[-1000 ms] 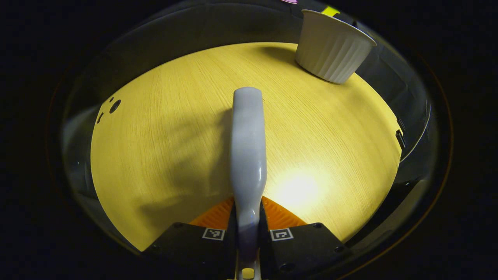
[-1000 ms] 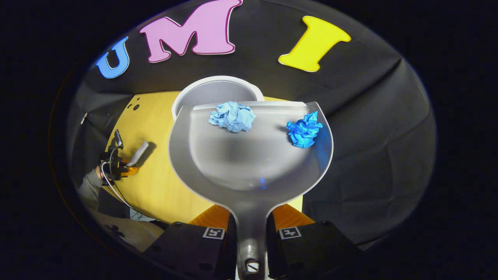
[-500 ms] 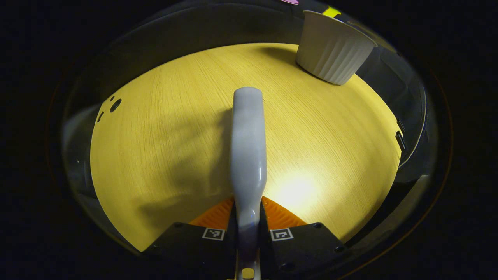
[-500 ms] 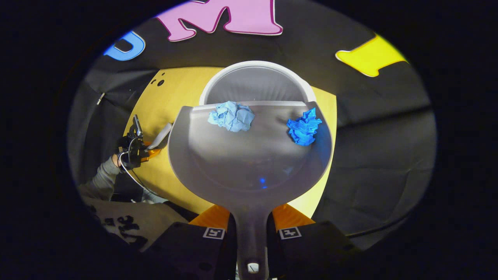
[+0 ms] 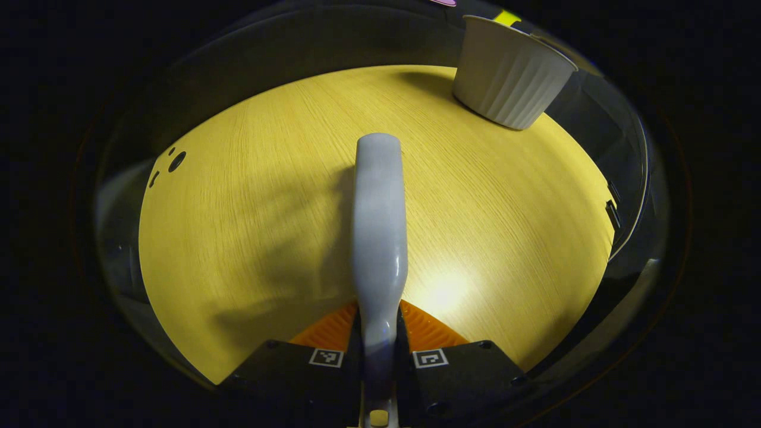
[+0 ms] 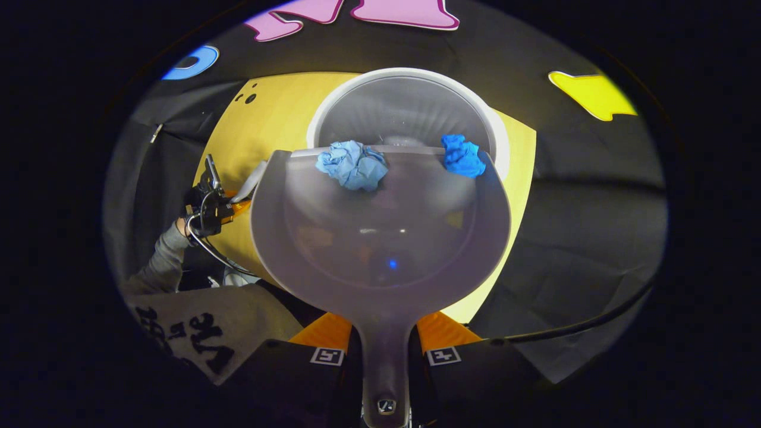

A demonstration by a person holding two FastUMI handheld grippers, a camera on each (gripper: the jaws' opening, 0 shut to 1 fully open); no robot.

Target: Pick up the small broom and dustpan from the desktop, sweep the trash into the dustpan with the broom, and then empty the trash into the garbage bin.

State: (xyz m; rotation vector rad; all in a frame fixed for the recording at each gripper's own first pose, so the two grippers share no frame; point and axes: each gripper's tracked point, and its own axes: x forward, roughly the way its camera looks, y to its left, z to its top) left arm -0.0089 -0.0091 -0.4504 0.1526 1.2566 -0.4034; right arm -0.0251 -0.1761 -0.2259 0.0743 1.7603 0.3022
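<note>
Right hand-held gripper (image 6: 383,348) clamped on dustpan (image 6: 380,238) handle, pan over the white garbage bin (image 6: 410,104). Light blue wad (image 6: 352,165) and dark blue wad (image 6: 462,156) sit at the pan lip. Left hand-held gripper (image 5: 379,330) grips broom (image 5: 379,226) handle above the yellow bench (image 5: 250,196); bristles hidden. Bin far right there.

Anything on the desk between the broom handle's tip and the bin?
No. In the left gripper view, bare yellow desk runs from the broom handle tip to the white bin.
</note>
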